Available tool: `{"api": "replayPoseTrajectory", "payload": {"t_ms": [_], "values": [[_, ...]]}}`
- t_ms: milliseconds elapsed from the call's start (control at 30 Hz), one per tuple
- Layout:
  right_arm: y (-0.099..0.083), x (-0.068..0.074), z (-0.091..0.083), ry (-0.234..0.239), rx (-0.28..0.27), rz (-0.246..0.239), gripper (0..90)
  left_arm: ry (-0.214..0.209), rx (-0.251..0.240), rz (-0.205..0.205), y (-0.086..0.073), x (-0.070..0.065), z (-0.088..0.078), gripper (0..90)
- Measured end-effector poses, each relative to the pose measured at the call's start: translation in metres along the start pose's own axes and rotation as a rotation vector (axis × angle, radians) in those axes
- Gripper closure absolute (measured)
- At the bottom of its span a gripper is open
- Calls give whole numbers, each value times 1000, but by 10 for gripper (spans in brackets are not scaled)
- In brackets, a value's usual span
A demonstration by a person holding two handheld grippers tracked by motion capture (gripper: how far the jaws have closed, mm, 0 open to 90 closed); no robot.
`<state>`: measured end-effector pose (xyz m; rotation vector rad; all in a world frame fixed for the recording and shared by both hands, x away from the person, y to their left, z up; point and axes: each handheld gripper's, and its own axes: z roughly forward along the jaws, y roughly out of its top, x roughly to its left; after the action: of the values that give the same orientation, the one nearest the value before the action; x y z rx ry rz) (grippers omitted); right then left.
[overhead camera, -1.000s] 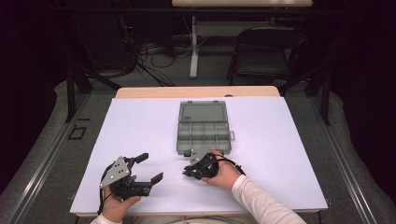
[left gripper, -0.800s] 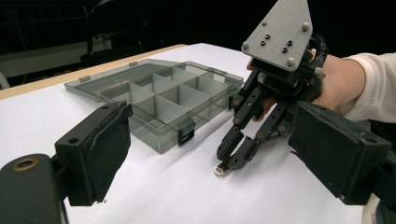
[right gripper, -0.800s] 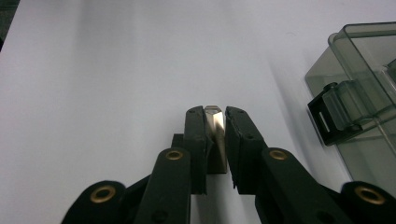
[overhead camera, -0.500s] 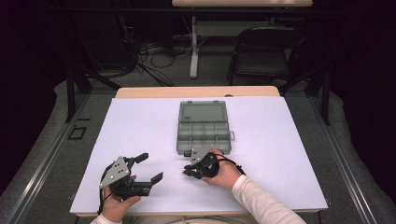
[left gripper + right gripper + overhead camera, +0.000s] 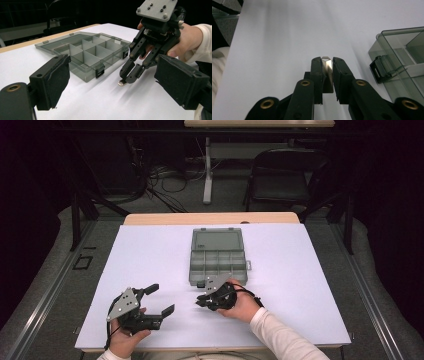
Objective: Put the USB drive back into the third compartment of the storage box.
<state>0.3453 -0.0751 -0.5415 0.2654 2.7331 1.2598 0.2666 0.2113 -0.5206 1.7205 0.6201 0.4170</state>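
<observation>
My right gripper [image 5: 327,65] is shut on a small shiny metal piece [image 5: 326,67], whose end sticks out between the pads. It is tilted down, with the piece [image 5: 122,83] at or just above the white table sheet [image 5: 300,285], a little in front of the near edge of the box. The grey clear-plastic compartment box [image 5: 218,256] lies open mid-table; its dividers show and the compartments look empty. My left gripper [image 5: 163,298] rests near the front left, held in a hand, its jaws wide open with nothing between them. Its pads [image 5: 53,80] frame the right gripper [image 5: 126,79].
A black latch [image 5: 379,69] on the box's near wall lies just right of my right jaws. The wooden table edge [image 5: 210,218] runs behind the sheet. A folding chair [image 5: 285,175] and cables stand beyond the table. Bare sheet spreads to both sides of the box.
</observation>
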Motion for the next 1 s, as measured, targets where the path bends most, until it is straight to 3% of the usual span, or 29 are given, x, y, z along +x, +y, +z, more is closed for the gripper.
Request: {"api": "replayPoseTrajectory", "payload": {"t_ms": [567,1000], "values": [[12,0,-19,-11,-48,31,795,5,1,-3,0,1,0,123],[13,-7,-38,-56,-83,67,795,6,1,-4,0,1,-1,123]]}}
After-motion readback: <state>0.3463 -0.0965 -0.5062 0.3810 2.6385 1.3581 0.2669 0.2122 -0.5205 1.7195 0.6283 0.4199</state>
